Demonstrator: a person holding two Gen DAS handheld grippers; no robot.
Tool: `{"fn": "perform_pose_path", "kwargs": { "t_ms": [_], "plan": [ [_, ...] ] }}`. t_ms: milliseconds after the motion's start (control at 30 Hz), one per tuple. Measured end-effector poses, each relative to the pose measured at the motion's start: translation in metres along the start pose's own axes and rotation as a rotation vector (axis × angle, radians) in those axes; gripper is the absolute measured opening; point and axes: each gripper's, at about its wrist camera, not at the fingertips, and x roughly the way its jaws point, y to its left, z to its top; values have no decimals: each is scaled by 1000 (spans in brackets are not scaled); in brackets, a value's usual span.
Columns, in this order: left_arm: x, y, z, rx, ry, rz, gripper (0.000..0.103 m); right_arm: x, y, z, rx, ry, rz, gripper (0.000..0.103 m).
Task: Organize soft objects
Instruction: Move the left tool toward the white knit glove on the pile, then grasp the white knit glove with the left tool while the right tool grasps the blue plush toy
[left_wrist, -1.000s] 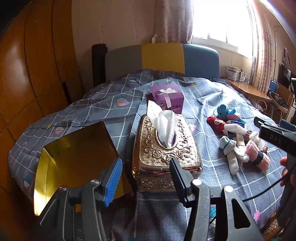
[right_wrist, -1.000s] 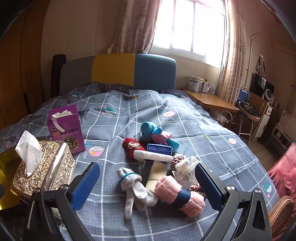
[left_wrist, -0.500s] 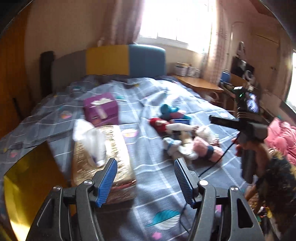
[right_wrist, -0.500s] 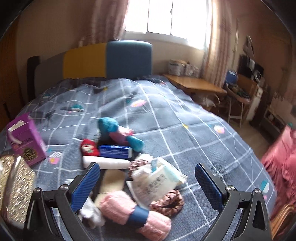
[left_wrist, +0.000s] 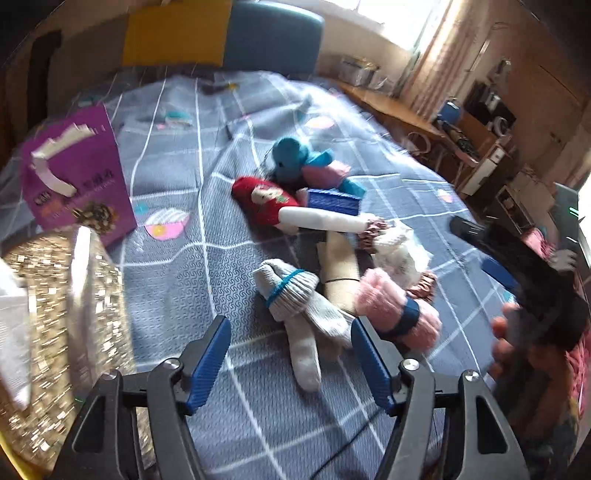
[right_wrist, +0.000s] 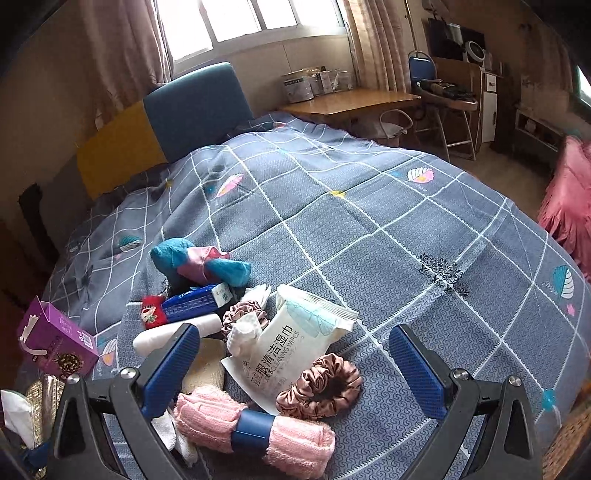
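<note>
My two grippers above the soft pile on the bed.
Left gripper (left_wrist: 290, 354) spread wide around the grey socks (left_wrist: 299, 306); right gripper (right_wrist: 295, 365) spread wide over wipes pack (right_wrist: 291, 339), brown scrunchie (right_wrist: 321, 387), pink towel roll (right_wrist: 255, 432).

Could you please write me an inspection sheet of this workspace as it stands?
Surface: grey checked quilt on a bed.
Job's things: pink rolled towel with blue band; brown scrunchie; grey bundled socks; red sock; teal and pink socks, all heaped together.
Clutter: wet wipes pack; blue packet; purple box; gold tissue box.
Grippers: left gripper open, near the grey socks; right gripper open, above the scrunchie and wipes.
Cables: thin black cable on the quilt.
Surroundings: headboard; wooden desk; window.
</note>
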Motion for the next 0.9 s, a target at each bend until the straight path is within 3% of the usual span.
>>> {"fn": "perform_pose_path", "kwargs": {
  "t_ms": [167, 300, 333, 367, 467, 567, 733, 800, 900],
  "plan": [
    [40, 3, 13, -75, 36, -21, 65, 3, -5, 1, 37, 24, 29, 103],
    [60, -1, 19, -66, 46, 15, 65, 5, -1, 0, 17, 28, 39, 103],
    [63, -1, 20, -64, 41, 31, 63, 5, 1, 0, 9, 28, 39, 103],
    [69, 1, 21, -70, 53, 29, 52, 5, 2, 0, 3, 26, 40, 103],
    [72, 4, 16, -62, 56, -13, 40, 5, 3, 0, -5, 26, 46, 103],
    [57, 7, 6, -43, 16, -38, 36, 6, 6, -1, -19, 29, 43, 102],
    [39, 10, -15, 22, -16, 8, 36, 10, 22, -6, -106, 48, 43, 82],
    [44, 11, -21, 36, 14, 38, 36, 13, 34, -9, -177, 66, 46, 63],
    [48, 15, -23, 33, 15, 37, 36, 19, 59, -13, -317, 92, 68, 46]
  ]
}}
